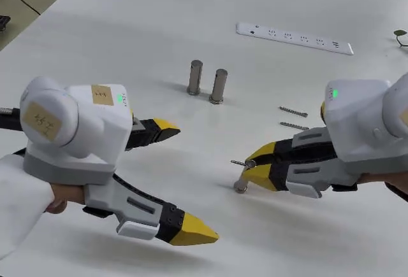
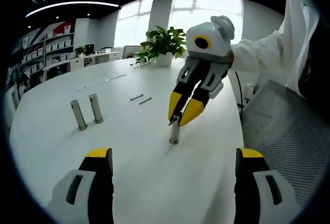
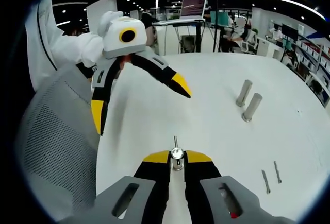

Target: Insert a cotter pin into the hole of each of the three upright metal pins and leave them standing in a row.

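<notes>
The left gripper [image 1: 183, 180] has a round white body, grey and black jaws and yellow pointy tips. On top of it are two tan stickers [image 1: 42, 121] and a green light [image 1: 119, 99]. Behind it is a white sleeve [image 1: 16, 194]. The right gripper [image 1: 254, 170] across from it looks alike.

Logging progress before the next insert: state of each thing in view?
left gripper, open, empty.
right gripper, shut on near metal pin.
near metal pin, standing, inserted cotter pin through it.
left far metal pin, upright, no cotter pin.
right far metal pin, upright, no cotter pin.
farther loose cotter pin, lying flat.
nearer loose cotter pin, lying flat.
</notes>
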Available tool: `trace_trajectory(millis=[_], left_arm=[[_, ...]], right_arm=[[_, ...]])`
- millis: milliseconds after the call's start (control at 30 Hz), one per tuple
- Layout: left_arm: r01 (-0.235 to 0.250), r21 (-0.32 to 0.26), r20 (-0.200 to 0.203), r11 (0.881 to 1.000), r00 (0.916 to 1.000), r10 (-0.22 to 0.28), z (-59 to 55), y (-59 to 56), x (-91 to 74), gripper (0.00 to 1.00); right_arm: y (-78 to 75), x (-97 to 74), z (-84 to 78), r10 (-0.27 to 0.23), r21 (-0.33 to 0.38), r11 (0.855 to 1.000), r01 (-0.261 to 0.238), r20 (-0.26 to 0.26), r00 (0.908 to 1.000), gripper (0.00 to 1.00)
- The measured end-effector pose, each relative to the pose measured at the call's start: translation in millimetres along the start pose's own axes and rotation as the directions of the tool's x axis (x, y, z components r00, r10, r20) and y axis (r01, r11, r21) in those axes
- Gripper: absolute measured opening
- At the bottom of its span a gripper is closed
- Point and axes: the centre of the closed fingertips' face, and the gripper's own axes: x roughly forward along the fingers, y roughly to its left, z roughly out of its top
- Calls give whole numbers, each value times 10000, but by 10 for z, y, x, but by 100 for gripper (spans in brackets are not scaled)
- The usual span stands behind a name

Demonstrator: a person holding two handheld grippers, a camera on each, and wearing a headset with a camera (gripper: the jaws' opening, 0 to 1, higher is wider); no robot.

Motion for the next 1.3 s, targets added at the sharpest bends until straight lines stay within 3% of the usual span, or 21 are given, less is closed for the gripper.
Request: trace_trajectory(millis=[67,200,333,633,833,1300], left_arm=[[-49,107,-51,9999,10000,49,-7,7,-9,99],[-48,20,-34,10000,10000,48,-12,3,-23,99],[-150,-142,50,9998,9999,150,-23,25,-32,99],[-414,-413,248,9983,9988,425,-21,98,-47,99],[-426,-422,197,9982,9989,434,-41,109,-39,98],[-751,-616,291,9953,9966,770,-67,152,-117,98]], right_arm=[[-58,18,45,-186,-447,9988,182,-71,9998,4],[-173,71,120,-52,-373,9993,55,102,9999,4],[-273,164,170,105,-701,9975,-108,-44,9999,4],[-461,279,334,22,-549,9985,-10,224,9997,4],[-452,346,324,159,-704,9974,-155,58,9999,4],[-420,383,358,242,-762,9968,-219,302,9993,4]])
